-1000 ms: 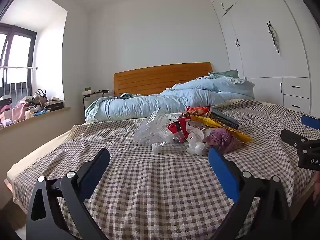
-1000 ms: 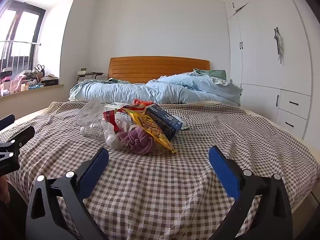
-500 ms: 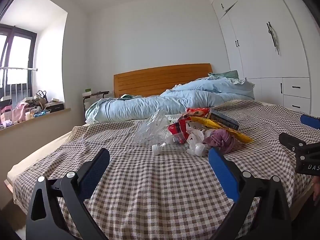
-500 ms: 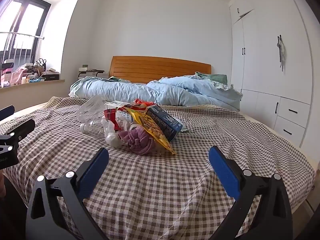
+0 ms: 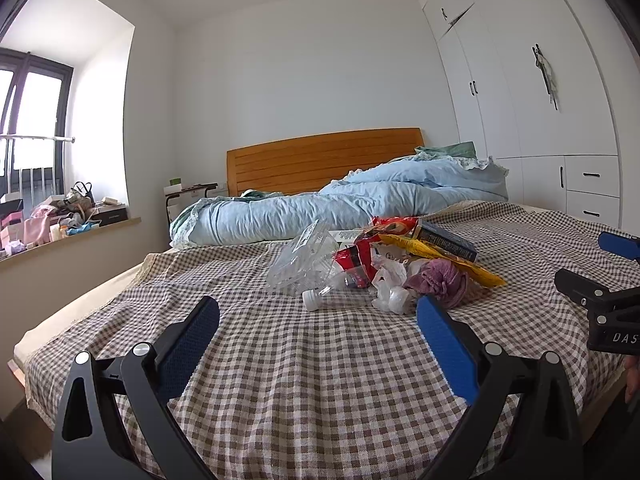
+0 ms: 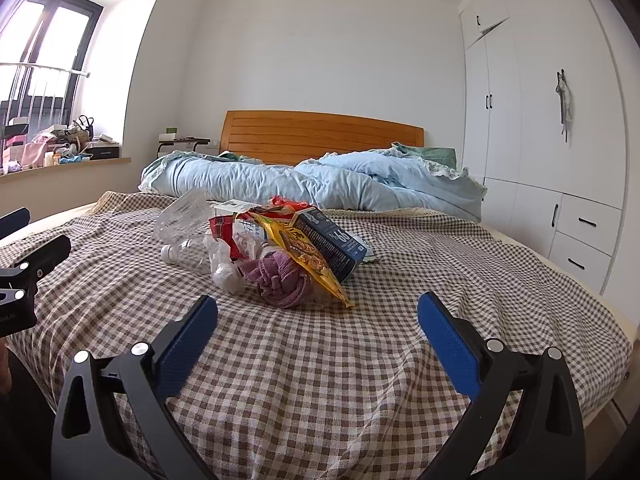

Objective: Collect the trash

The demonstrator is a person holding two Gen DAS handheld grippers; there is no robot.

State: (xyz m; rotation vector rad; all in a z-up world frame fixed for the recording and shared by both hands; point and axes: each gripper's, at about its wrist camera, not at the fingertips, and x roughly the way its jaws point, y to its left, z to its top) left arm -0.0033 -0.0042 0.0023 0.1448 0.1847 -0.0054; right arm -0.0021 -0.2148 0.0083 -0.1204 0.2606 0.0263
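A trash pile (image 5: 380, 264) sits heaped mid-bed on the checked sheet (image 5: 320, 380), likely gathered for one sweep, clear bottle (image 5: 320, 292) at its left, purple rag (image 5: 440, 280) and yellow wrapper (image 5: 440, 256) to its right. The left gripper (image 5: 318, 330) and right gripper (image 6: 318, 330) hover short of the pile, both spread wide and empty. Bare sheet rings the pile, leaving room to approach from either flank, well away from the bed's edges.

The left gripper (image 5: 318, 320), black-framed with blue-padded fingers (image 5: 444, 340), is held level with its jaws spread wide and nothing between them. The matching right gripper (image 6: 318, 320) is level beside it on the right, jaws equally wide and empty. Both point toward the far side.
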